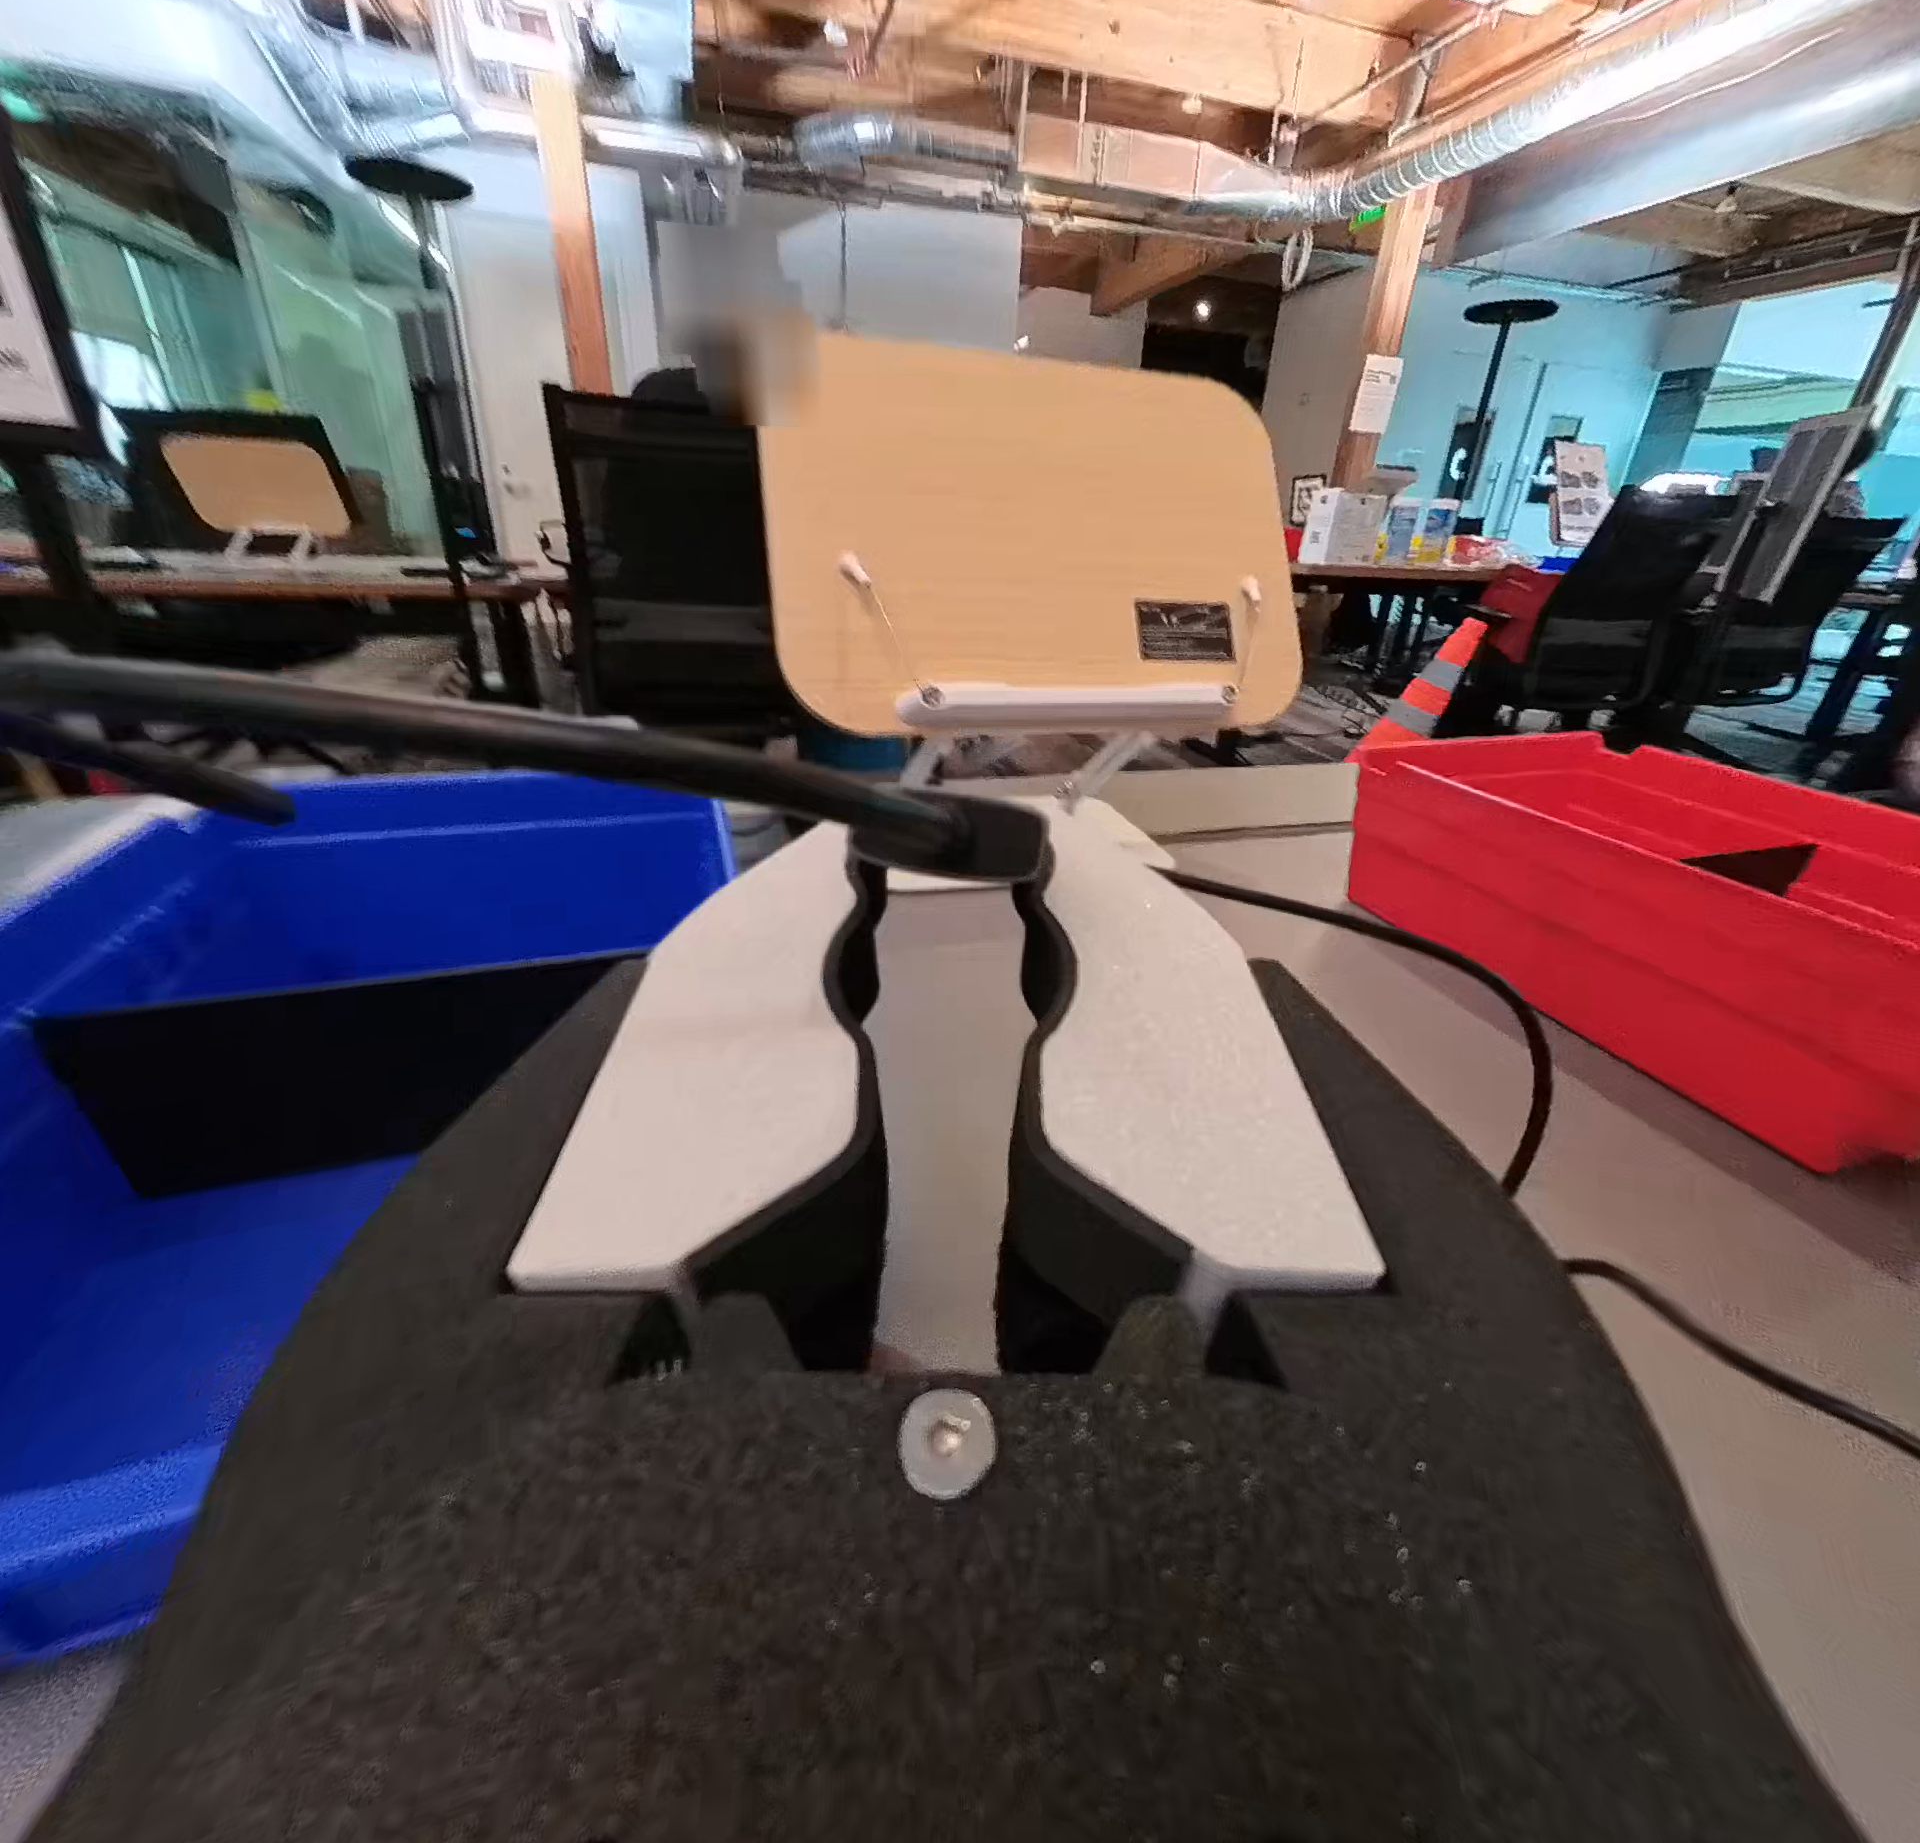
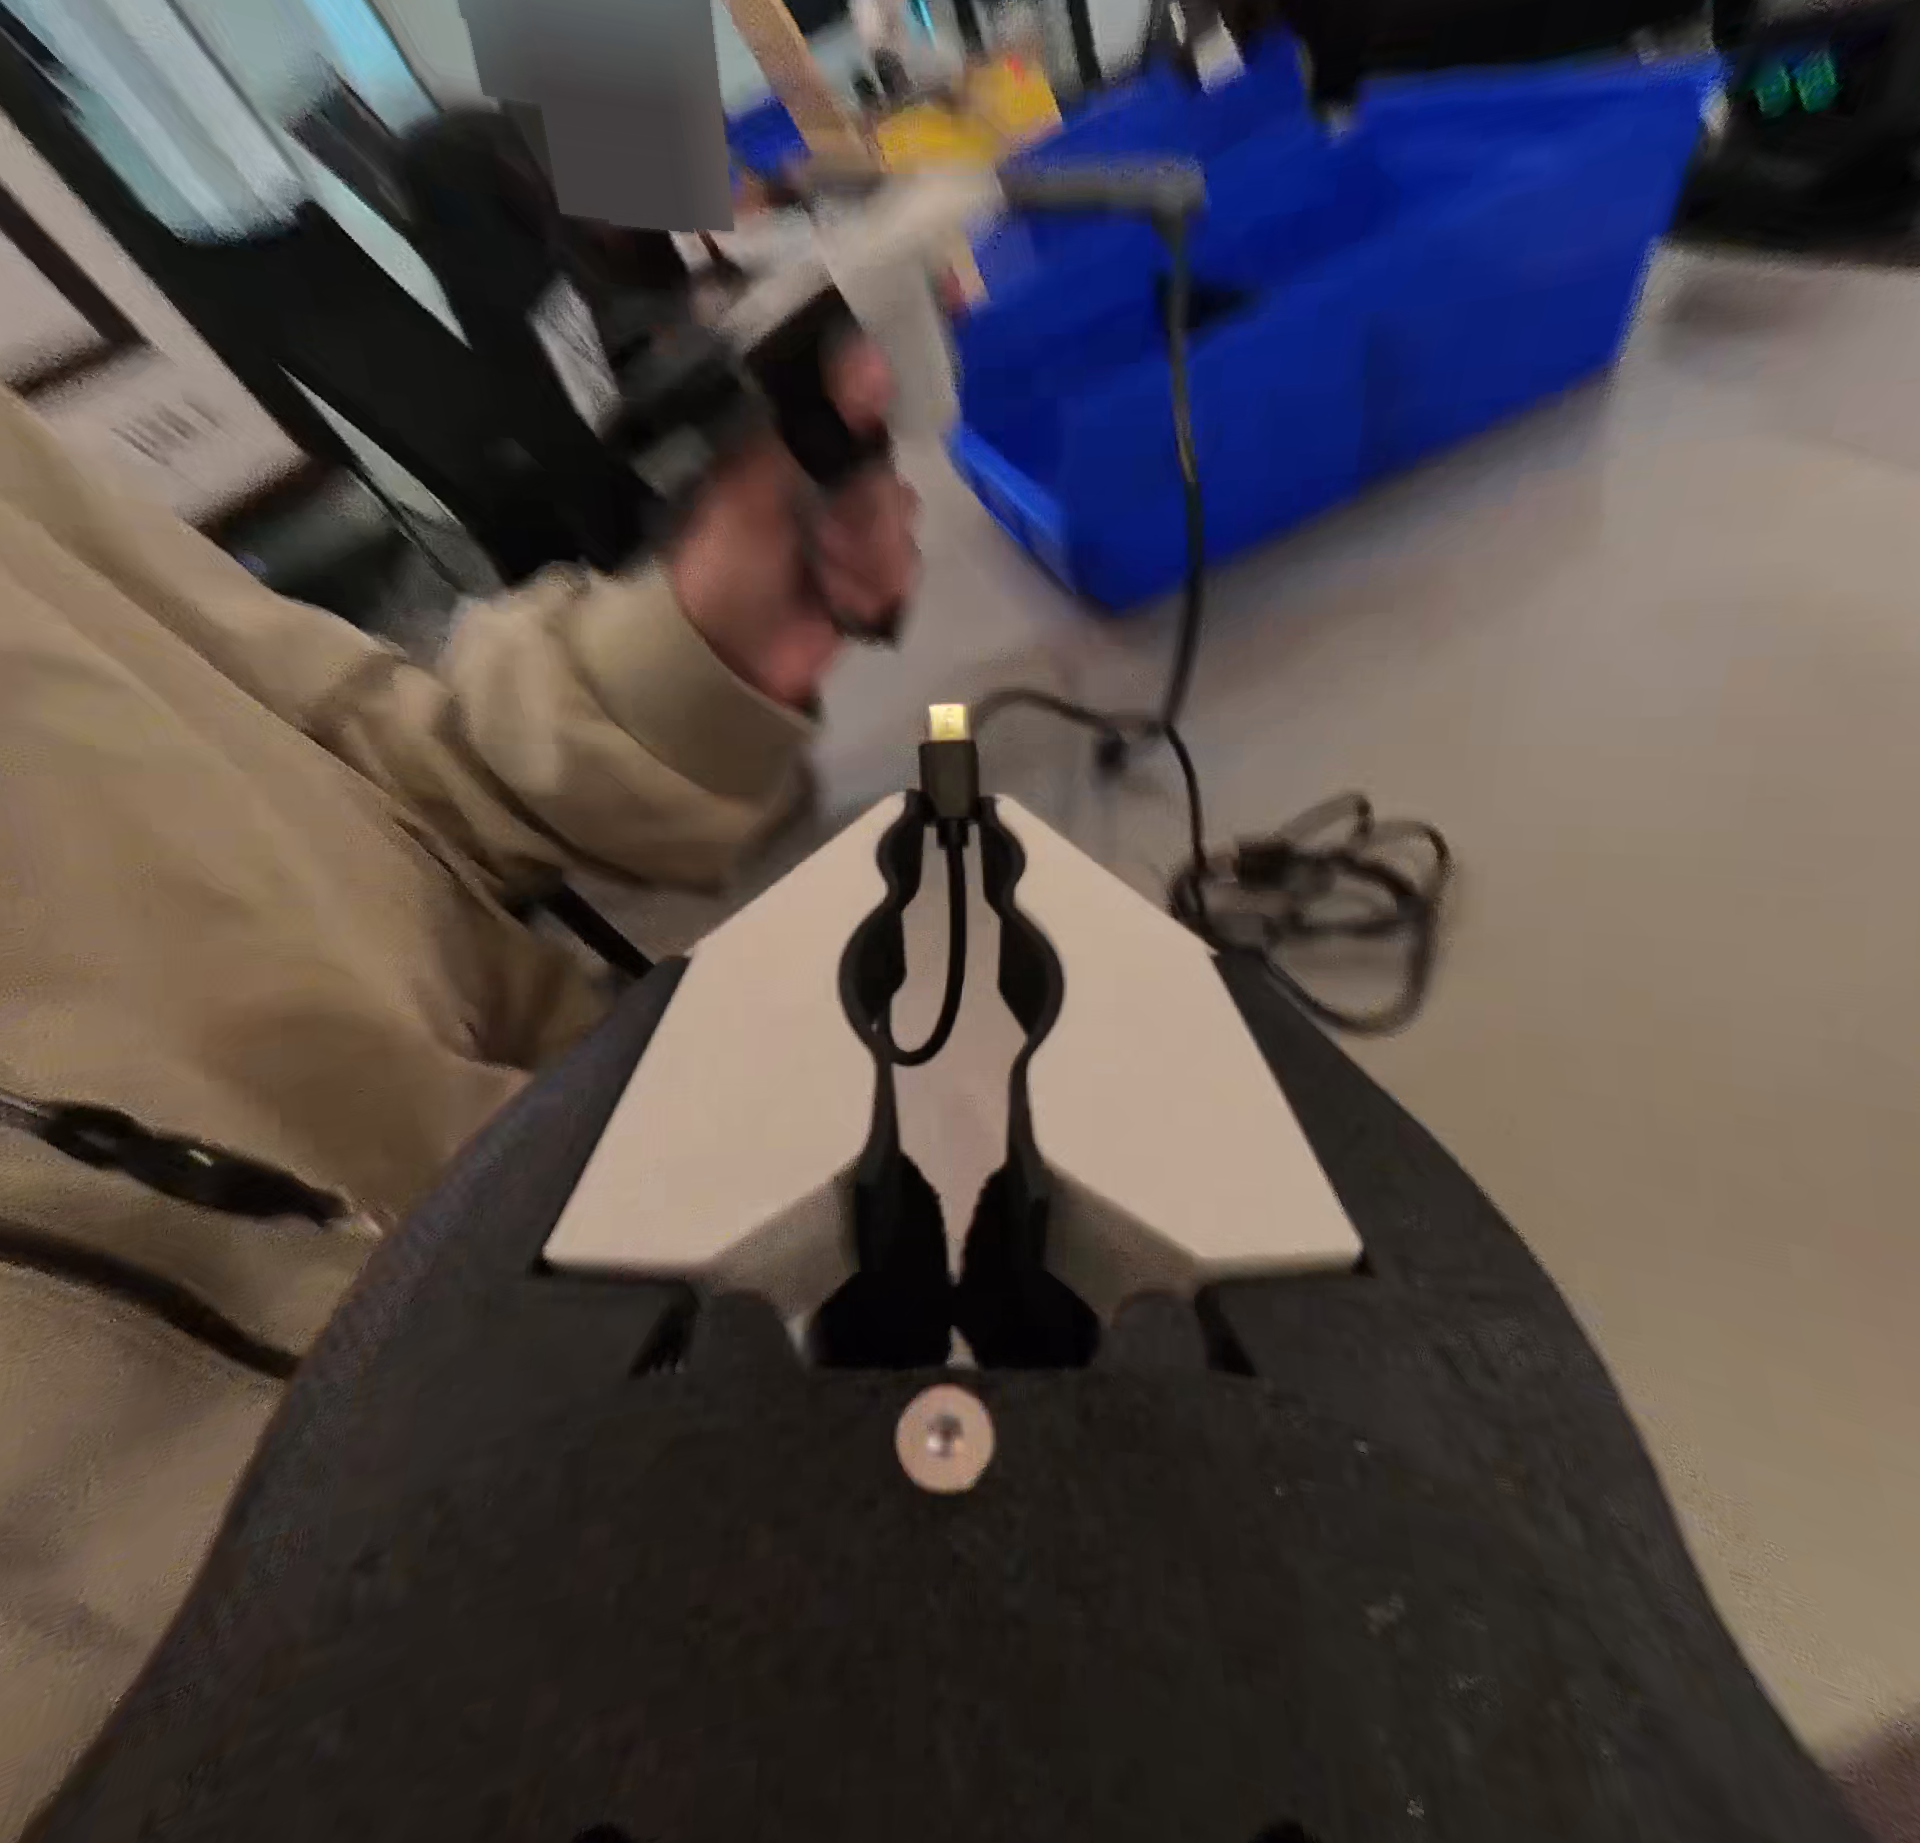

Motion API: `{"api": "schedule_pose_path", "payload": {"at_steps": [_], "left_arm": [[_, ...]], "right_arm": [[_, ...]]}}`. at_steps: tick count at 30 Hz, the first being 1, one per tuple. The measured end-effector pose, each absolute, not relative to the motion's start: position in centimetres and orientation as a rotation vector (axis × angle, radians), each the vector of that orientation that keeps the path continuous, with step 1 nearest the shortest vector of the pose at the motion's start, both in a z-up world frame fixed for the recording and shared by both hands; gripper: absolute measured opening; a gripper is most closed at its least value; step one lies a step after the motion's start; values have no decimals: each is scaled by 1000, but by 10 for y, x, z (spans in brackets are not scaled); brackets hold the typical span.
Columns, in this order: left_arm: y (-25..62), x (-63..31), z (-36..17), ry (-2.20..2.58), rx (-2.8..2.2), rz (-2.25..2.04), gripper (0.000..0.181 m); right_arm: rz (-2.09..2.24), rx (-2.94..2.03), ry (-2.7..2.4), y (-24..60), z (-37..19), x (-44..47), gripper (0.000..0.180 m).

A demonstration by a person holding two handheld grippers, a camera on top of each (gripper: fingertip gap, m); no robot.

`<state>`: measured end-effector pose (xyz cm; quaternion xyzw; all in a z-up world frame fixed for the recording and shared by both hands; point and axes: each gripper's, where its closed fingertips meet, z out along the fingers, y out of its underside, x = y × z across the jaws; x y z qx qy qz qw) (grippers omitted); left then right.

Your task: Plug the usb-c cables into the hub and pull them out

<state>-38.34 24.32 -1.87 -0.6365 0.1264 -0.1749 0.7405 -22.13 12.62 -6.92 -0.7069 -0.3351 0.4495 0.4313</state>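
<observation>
My left gripper (image 1: pixel 951 858) is shut on the end of a dark slim hub (image 1: pixel 987 837), held above the table; the hub's long body and cable (image 1: pixel 468 728) run off to the left. In the right wrist view the hub (image 2: pixel 1101 188) is blurred, with its cable (image 2: pixel 1190 463) hanging down to the table. My right gripper (image 2: pixel 948 806) is shut on a black USB-C plug (image 2: pixel 948 765). The plug's metal tip points forward, past the fingertips. Its thin cable loops back between the fingers. The plug is well apart from the hub.
A blue bin (image 1: pixel 312 889) stands at the left and a red bin (image 1: pixel 1621 920) at the right. A wooden book stand (image 1: pixel 1029 536) is behind. A black cable (image 1: pixel 1532 1066) crosses the grey table. A cable coil (image 2: pixel 1320 900), a beige sleeve (image 2: pixel 364 806) and a hand (image 2: pixel 800 567) show. Tip to tip, the grippers are about 20 cm apart.
</observation>
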Motion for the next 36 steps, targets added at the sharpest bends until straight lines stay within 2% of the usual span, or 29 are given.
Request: {"api": "schedule_pose_path", "payload": {"at_steps": [4,8,11,13,15,18,25,29,33,36], "left_arm": [[236,-351,-36,305,-1489,-476,23],[220,-322,-29,350,-1482,-551,23],[210,-316,-19,367,-1454,-576,23],[208,-317,-16,374,-1441,-568,23],[211,-322,-18,364,-1446,-567,23],[217,-328,-23,349,-1470,-599,23],[213,-341,12,380,-1418,-692,23],[210,-350,33,334,-1381,-758,23],[206,-365,59,290,-1308,-730,23],[199,-390,83,271,-1243,-622,24]], "right_arm": [[1071,-1514,-760,133,-28,-255,10],[512,-1536,-989,156,-58,-301,10],[-13,-1629,-959,203,-76,-282,10],[-181,-1558,-961,210,-68,-275,10],[-121,-1530,-990,198,-65,-281,28],[100,-1581,-994,175,-65,-285,43],[597,-1593,-726,164,-41,-223,47],[714,-1739,-608,190,-81,-190,48],[612,-1985,-791,195,-146,-214,61],[557,-2042,-849,198,-161,-234,65]]}}
